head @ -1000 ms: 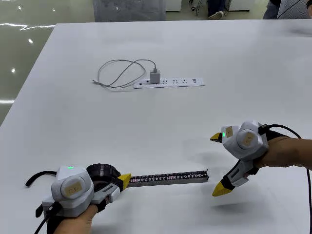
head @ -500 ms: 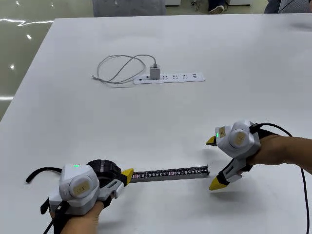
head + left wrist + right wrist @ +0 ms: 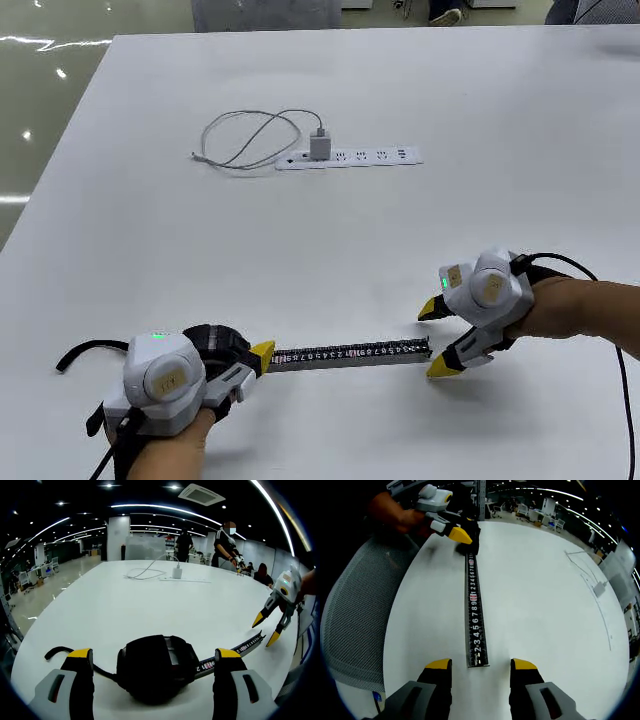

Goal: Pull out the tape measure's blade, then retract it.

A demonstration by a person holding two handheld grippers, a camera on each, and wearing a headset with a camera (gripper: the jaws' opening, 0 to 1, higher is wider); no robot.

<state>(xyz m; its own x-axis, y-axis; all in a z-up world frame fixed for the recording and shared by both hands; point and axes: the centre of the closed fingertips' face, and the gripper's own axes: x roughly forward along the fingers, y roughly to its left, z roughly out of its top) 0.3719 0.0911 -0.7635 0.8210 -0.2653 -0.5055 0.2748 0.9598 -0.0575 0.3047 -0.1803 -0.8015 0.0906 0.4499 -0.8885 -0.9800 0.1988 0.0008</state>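
Observation:
A black round tape measure case (image 3: 215, 345) sits near the table's front left, and my left gripper (image 3: 240, 362) is shut on it. In the left gripper view the case (image 3: 157, 667) lies between the yellow-tipped jaws. The blade (image 3: 345, 352) lies flat on the white table, running right from the case. My right gripper (image 3: 435, 340) is open, one yellow tip on each side of the blade's end. In the right gripper view the numbered blade (image 3: 472, 610) ends between my right gripper (image 3: 481, 665) jaws without touching them, and the left gripper (image 3: 455, 530) is at its far end.
A white power strip (image 3: 348, 158) with a plugged charger and a looped white cable (image 3: 245, 140) lies mid-table, farther back. The case's black strap (image 3: 85, 352) trails left. The table's left edge (image 3: 60, 150) drops to a shiny floor. People (image 3: 225, 545) stand beyond the far side.
My right gripper has come down and left, and its jaws now straddle the blade's end. The left gripper, the case and the blade's length look unchanged.

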